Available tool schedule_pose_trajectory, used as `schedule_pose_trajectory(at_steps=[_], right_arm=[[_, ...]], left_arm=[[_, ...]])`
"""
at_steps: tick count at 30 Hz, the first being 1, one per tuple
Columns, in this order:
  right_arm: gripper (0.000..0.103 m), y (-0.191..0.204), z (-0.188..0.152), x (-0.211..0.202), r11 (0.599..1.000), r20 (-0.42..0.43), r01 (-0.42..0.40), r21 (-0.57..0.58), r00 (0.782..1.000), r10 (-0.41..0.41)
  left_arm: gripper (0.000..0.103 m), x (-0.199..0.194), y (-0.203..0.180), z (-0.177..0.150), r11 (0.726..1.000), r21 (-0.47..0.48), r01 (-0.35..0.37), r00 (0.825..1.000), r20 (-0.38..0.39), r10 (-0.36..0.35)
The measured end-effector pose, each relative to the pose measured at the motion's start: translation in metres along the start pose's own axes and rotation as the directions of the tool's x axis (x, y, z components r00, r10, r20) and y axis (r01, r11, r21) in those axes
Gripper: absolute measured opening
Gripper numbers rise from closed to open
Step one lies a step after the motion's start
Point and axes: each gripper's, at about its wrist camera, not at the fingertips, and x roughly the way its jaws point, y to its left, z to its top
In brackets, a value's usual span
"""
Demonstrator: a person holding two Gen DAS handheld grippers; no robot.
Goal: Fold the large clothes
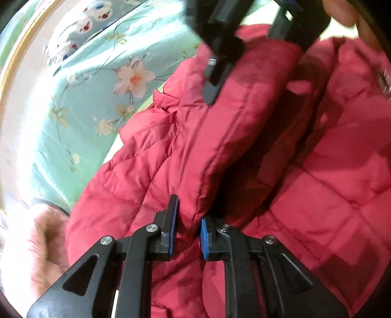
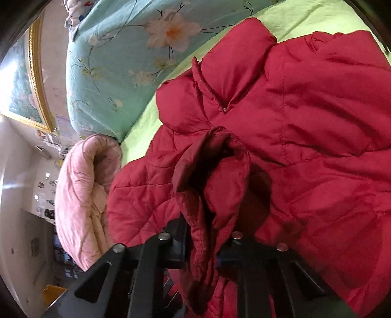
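Green bedding carried a red quilted jacket, spread beside a floral quilt and a pink blanket. Left gripper pinched a raised jacket fold with narrow fingers; right gripper had its fingers clamped on a bunched edge.

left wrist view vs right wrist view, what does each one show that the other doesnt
Only the left wrist view shows the right hand-held gripper across the jacket and a bare hand. Only the right wrist view shows a pink quilt, a gold-framed picture and the green sheet. Both show the red quilted jacket and floral blue bedding.
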Motion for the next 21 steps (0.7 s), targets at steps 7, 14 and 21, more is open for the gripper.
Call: schedule_pose_trajectory(at_steps=[7,14,21], right_arm=[[0.011,0.013,0.001,-0.017,0.998,0.034,0.017,-0.055,0.999,-0.015],[0.010,0.011,0.007,-0.050,0.994,0.090,0.076,-0.079,0.994,-0.068],[0.010,-0.009,0.012,-0.081,0.992,0.105,0.109,-0.065,0.989,-0.102]], left_arm=[[0.017,-0.024,0.059,-0.012,0.928,-0.274,0.254,0.967,0.071,-0.244],[0.017,-0.049,0.119,-0.029,0.787,-0.503,0.357,0.934,0.198,-0.297],[0.017,-0.002,0.167,-0.052,0.645,-0.685,0.339,0.932,0.150,-0.330]])
